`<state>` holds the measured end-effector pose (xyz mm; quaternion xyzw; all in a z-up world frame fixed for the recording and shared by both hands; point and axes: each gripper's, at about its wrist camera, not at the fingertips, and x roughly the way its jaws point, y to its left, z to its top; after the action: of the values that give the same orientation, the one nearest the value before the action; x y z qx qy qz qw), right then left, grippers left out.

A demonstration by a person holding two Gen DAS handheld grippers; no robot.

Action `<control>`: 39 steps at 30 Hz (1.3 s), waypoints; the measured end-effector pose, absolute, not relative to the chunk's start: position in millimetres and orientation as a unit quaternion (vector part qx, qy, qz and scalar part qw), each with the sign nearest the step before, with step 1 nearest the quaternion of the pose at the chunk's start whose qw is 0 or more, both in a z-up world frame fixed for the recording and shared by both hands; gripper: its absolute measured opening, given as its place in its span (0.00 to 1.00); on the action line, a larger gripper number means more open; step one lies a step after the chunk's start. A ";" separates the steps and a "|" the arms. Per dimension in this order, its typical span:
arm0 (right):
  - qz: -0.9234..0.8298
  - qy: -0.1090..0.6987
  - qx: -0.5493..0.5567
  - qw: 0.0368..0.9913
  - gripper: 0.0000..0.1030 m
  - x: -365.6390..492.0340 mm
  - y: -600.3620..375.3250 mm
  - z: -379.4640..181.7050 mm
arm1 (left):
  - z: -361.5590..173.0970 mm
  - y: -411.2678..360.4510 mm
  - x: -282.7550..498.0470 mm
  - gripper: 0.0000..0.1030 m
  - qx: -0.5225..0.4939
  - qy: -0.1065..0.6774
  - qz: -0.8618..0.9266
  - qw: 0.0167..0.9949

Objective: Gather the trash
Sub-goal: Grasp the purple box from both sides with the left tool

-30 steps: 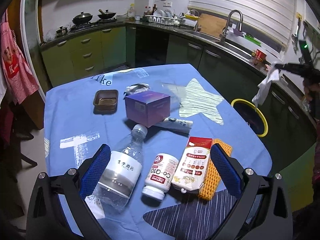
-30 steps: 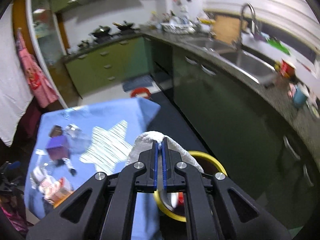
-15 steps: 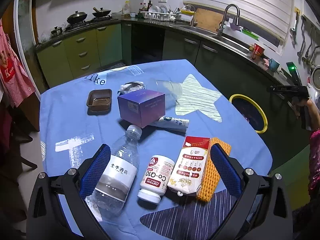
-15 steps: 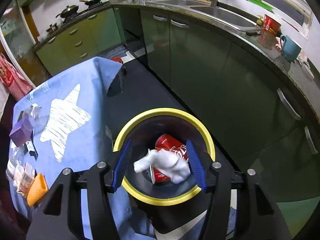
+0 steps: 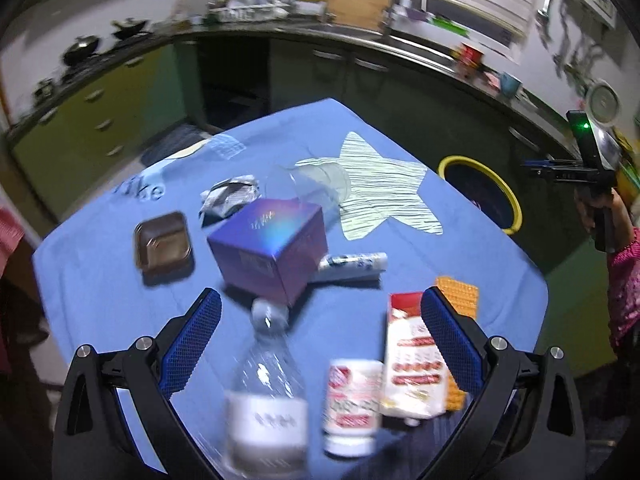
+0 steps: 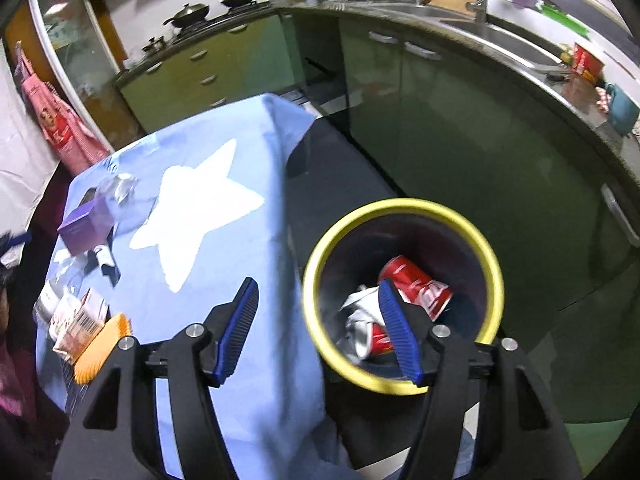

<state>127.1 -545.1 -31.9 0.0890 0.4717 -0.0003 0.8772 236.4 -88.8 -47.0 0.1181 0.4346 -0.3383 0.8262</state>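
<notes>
Over the blue-clothed table (image 5: pixel 100 280) my left gripper (image 5: pixel 320 308) is open and holds nothing. Just below it lie a clear water bottle (image 5: pixel 268 380), a white supplement bottle (image 5: pixel 352 404), a snack packet (image 5: pixel 412 360) and an orange sponge (image 5: pixel 460 304). Farther on sit a purple box (image 5: pixel 272 248), a white tube (image 5: pixel 352 264), a brown tray (image 5: pixel 162 242), a crumpled wrapper (image 5: pixel 228 196) and a clear cup (image 5: pixel 320 188). My right gripper (image 6: pixel 316 292) hangs above the yellow-rimmed bin (image 6: pixel 404 203), its jaws opening with nothing between them. In the bin lie red cans (image 6: pixel 416 284) and a white tissue (image 6: pixel 360 304).
The bin (image 5: pixel 480 188) stands on the floor off the table's right edge, in front of dark green cabinets (image 6: pixel 480 140). A sink and counter (image 6: pixel 500 32) run behind. A person's hand and pink sleeve (image 5: pixel 624 272) hold the right gripper (image 5: pixel 532 168) at the far right.
My right gripper went from shut on the white tissue to open. The tissue dropped into the bin, and the gripper sank closer to it. My left gripper slid across the table and rolled.
</notes>
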 end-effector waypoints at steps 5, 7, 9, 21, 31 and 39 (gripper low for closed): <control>0.007 0.480 0.092 0.872 0.58 129.2 -531.6 -39.6 | -59.7 -93.6 279.4 0.95 0.162 0.433 -0.382 0.800; 0.010 0.483 0.093 0.870 0.58 131.3 -526.6 -42.1 | -67.9 -95.6 295.4 0.95 0.165 0.443 -0.391 0.790; 0.012 0.485 0.094 0.869 0.58 133.7 -522.2 -44.7 | -76.8 -97.7 306.4 0.95 0.171 0.452 -0.399 0.780; 0.019 0.499 0.090 0.862 0.58 150.5 -501.6 -51.8 | -109.6 -90.8 352.2 0.95 0.127 0.483 -0.452 0.739; 0.020 0.509 0.087 0.856 0.58 157.9 -493.7 -57.8 | -123.6 -105.4 348.9 0.95 0.147 0.481 -0.469 0.726; 0.025 0.512 0.084 0.855 0.58 159.5 -488.6 -60.8 | -128.3 -109.7 346.6 0.80 0.141 0.484 -0.472 0.723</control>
<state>159.5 -488.6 -60.8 0.0839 0.5119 0.0252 0.8546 346.6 -109.7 -128.3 0.1408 0.4842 -0.4721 0.7231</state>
